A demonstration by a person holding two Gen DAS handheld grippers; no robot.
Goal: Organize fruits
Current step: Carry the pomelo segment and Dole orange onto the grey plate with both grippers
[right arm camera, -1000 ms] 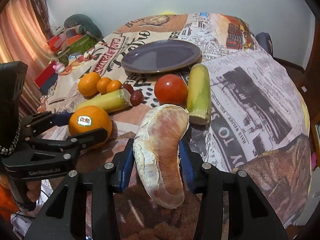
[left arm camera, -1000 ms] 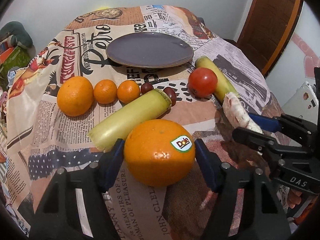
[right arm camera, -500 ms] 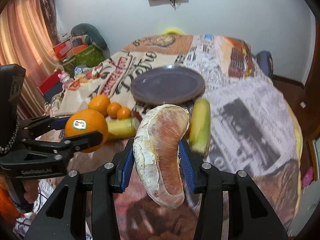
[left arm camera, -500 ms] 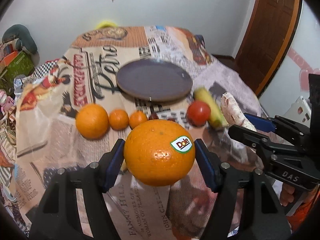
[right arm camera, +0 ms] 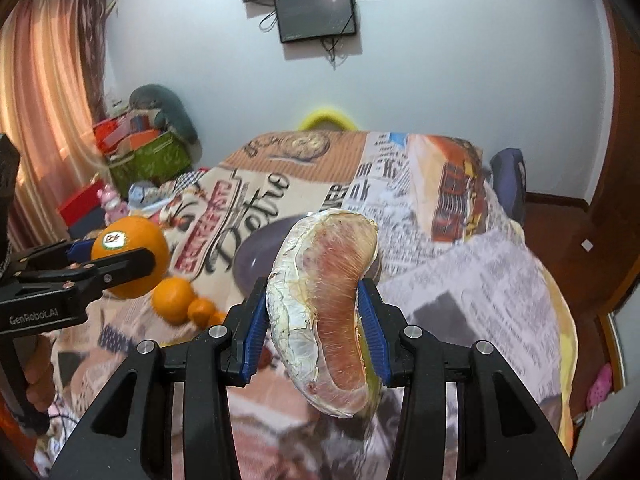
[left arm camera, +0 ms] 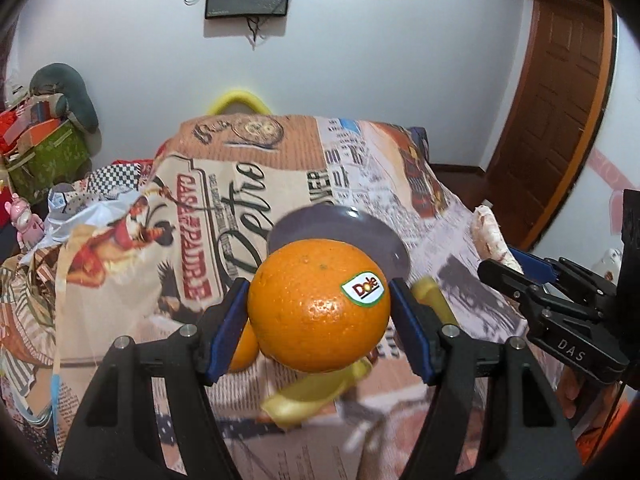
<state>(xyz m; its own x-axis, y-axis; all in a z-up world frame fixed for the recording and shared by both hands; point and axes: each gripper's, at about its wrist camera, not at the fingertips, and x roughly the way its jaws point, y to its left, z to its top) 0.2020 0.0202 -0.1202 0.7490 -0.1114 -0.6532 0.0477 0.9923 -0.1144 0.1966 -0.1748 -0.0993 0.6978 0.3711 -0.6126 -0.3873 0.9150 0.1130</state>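
Got both loaded up: my left gripper (left arm camera: pixel 319 312) is clamped on the big orange (left arm camera: pixel 318 304) with the Dole sticker, held up off the table (left arm camera: pixel 472 240). My right gripper (right arm camera: pixel 314 316) is squeezing the peeled pomelo wedge (right arm camera: pixel 324 304), also in the air. The purple plate (left arm camera: pixel 384 240) sits just behind the orange, with smaller oranges (right arm camera: pixel 174 294) on the cloth.

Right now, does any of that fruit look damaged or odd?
Yes: the pomelo segment clamped in the right gripper is peeled, with torn, flaking white membrane and bare pink flesh. The stickered orange held by the left gripper looks intact.
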